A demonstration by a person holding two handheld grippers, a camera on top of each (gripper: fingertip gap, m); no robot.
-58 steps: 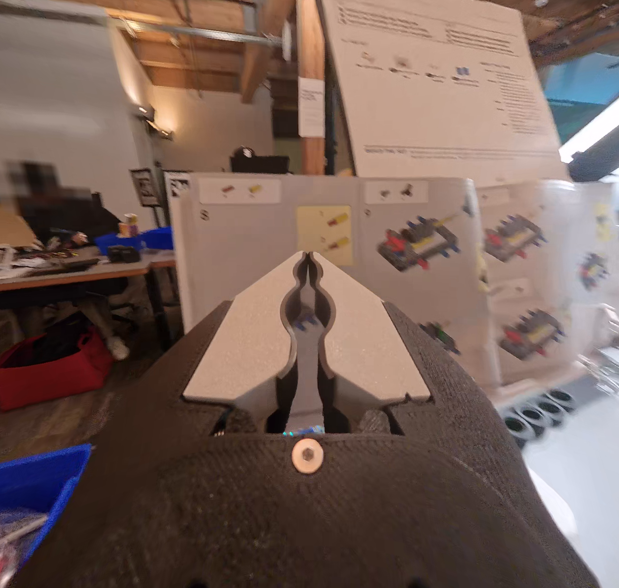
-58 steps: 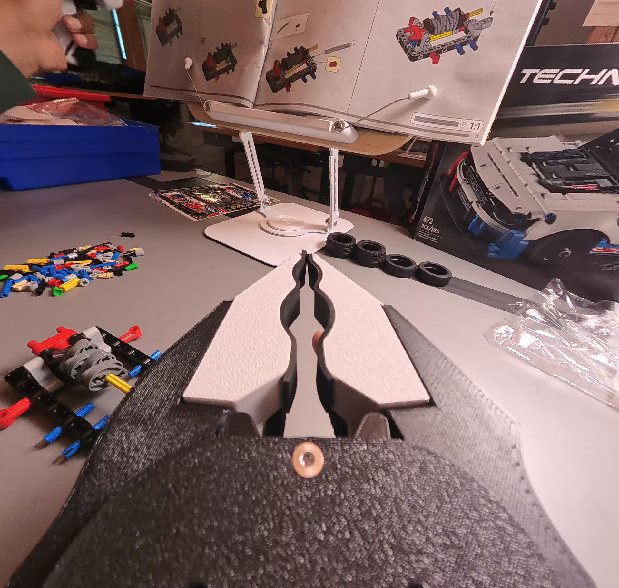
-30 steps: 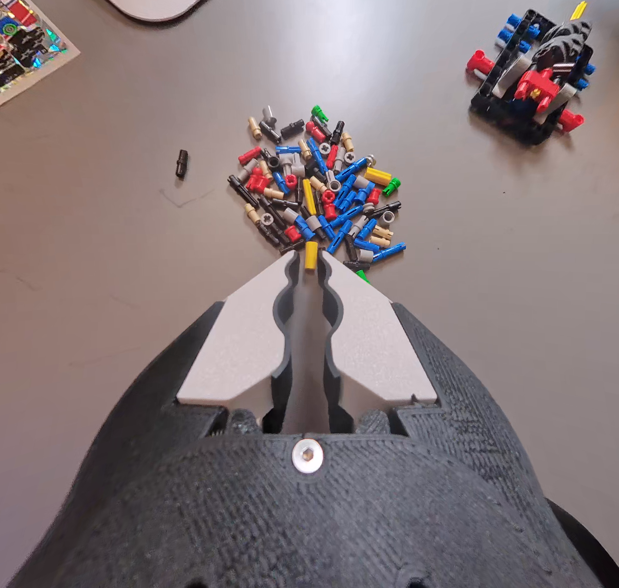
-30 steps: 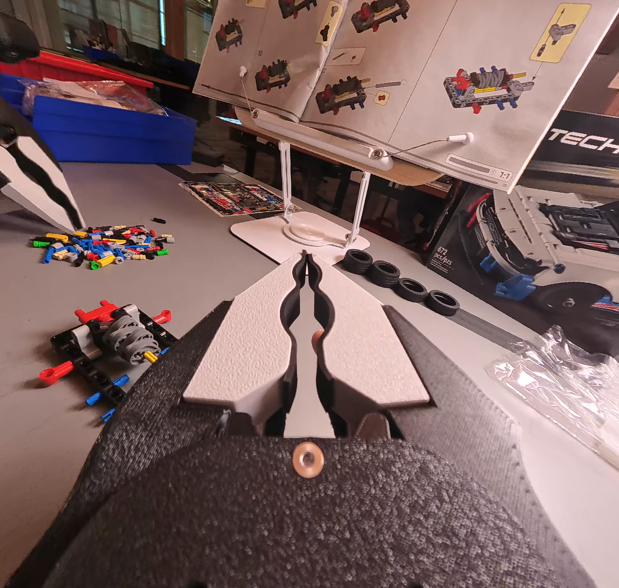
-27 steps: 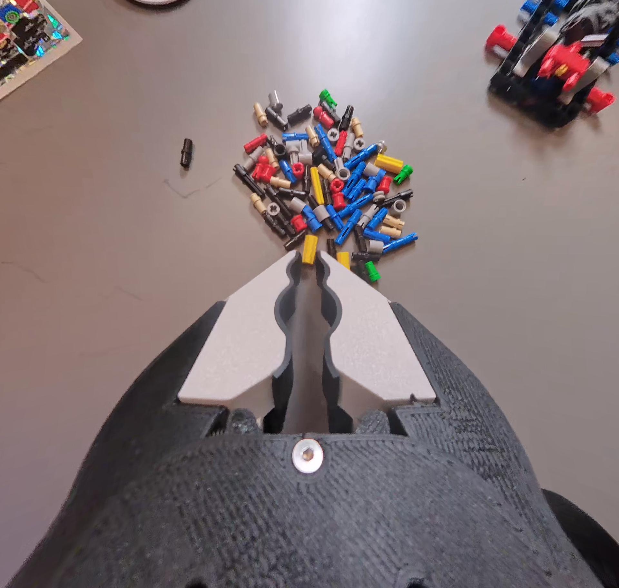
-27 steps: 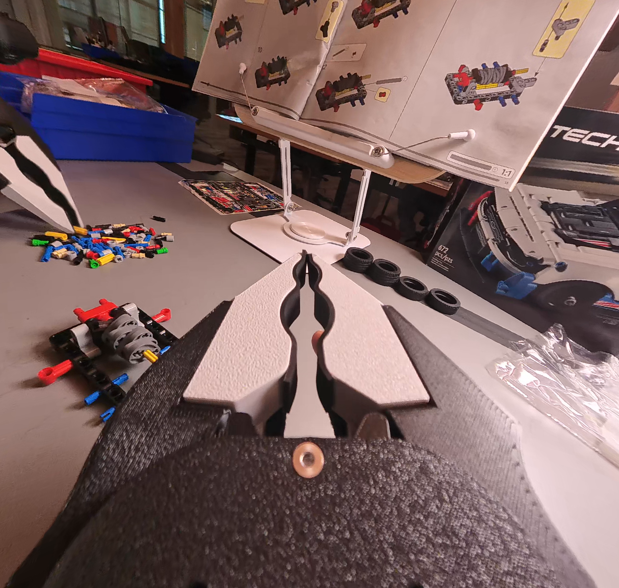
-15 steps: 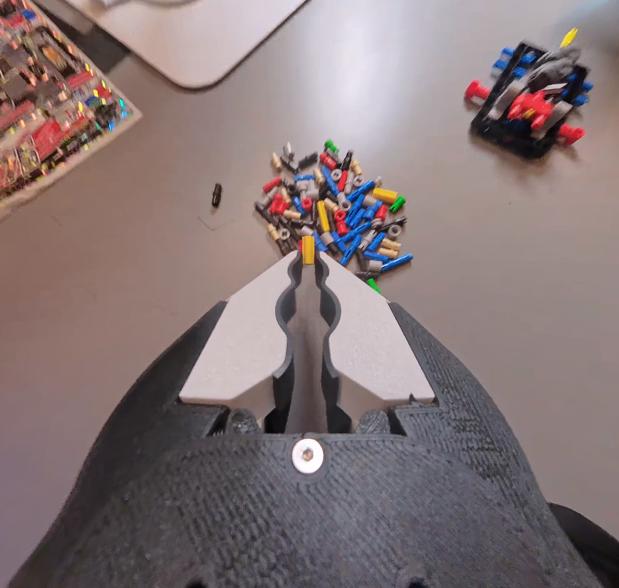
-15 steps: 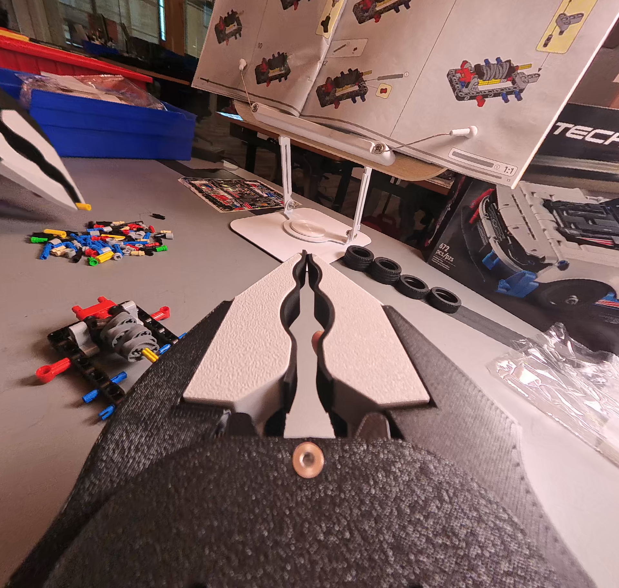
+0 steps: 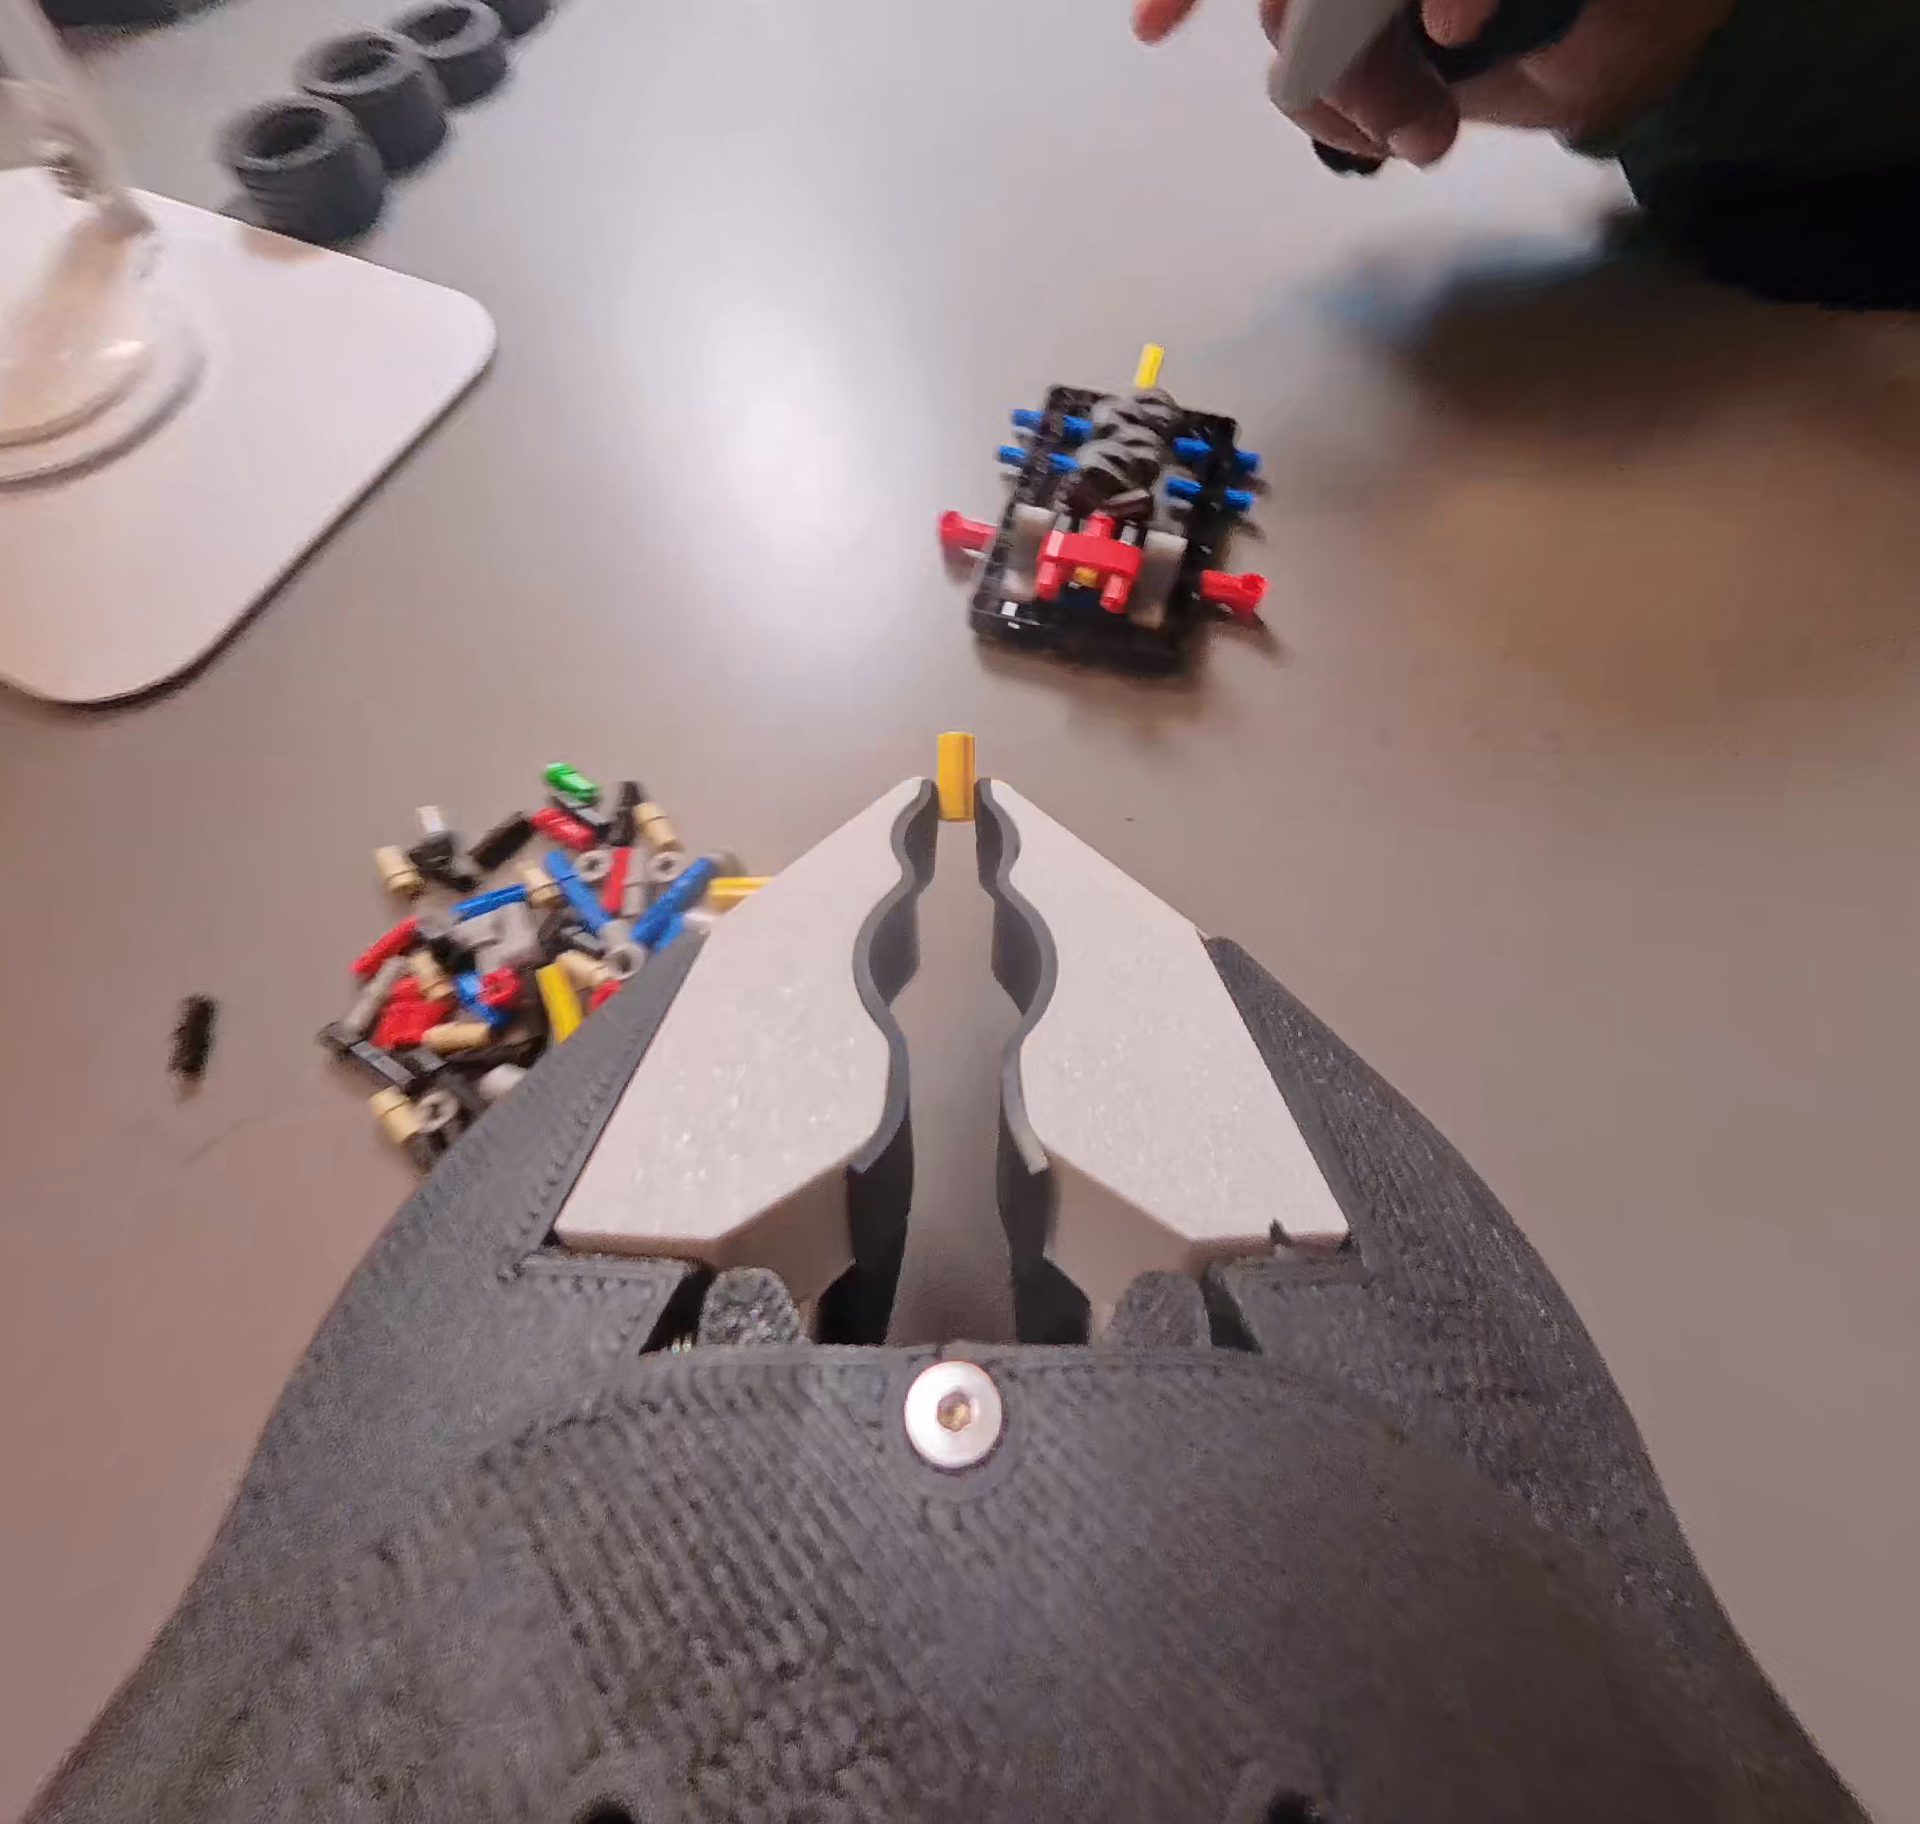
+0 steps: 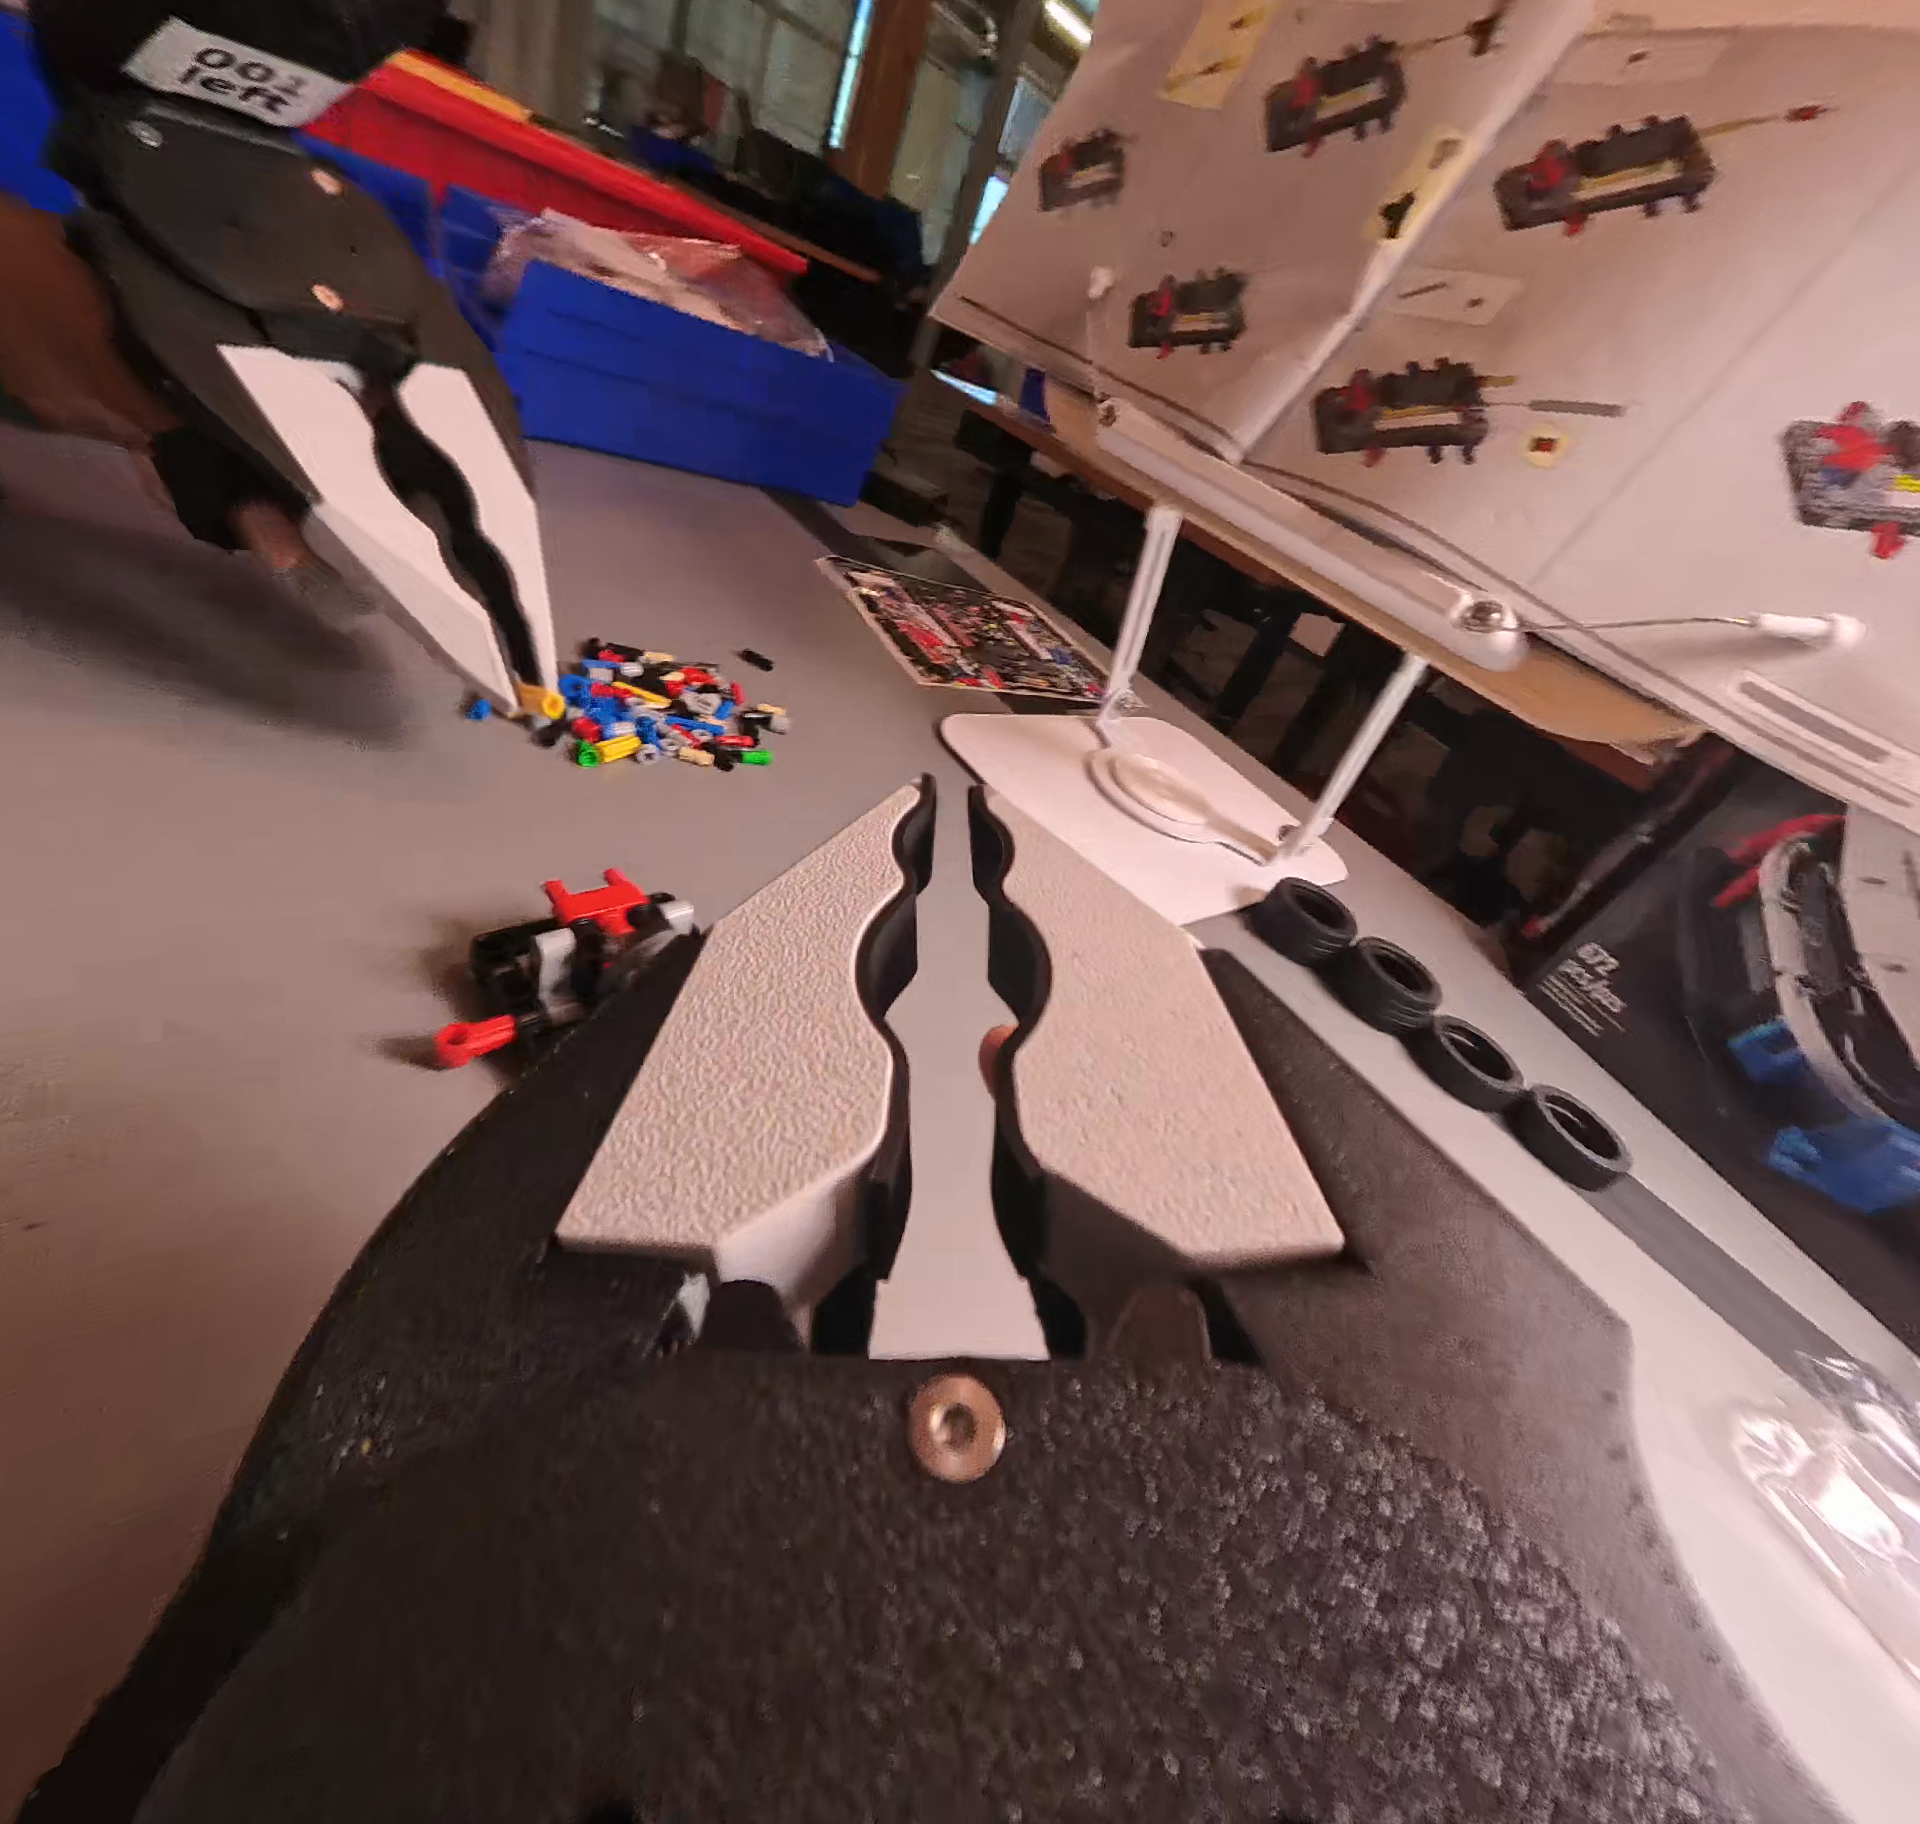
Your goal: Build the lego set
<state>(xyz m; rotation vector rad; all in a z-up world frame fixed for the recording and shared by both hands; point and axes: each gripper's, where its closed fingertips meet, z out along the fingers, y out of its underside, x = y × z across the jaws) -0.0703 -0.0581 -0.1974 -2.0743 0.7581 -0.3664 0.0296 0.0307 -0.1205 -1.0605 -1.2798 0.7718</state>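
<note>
L gripper, shut on yellow pin, is aimed at chassis assy; next, precise hole alignment needed, prob.

Four black rubber tyres sit in one row at three o'clock in the right wrist view. One partly built black frame assembly lies at twelve o'clock in the left wrist view. One heap of small pins, too many to count, lies at nine o'clock, with one stray black pin beside it. One yellow pin is pinched. Two grippers show.
</note>
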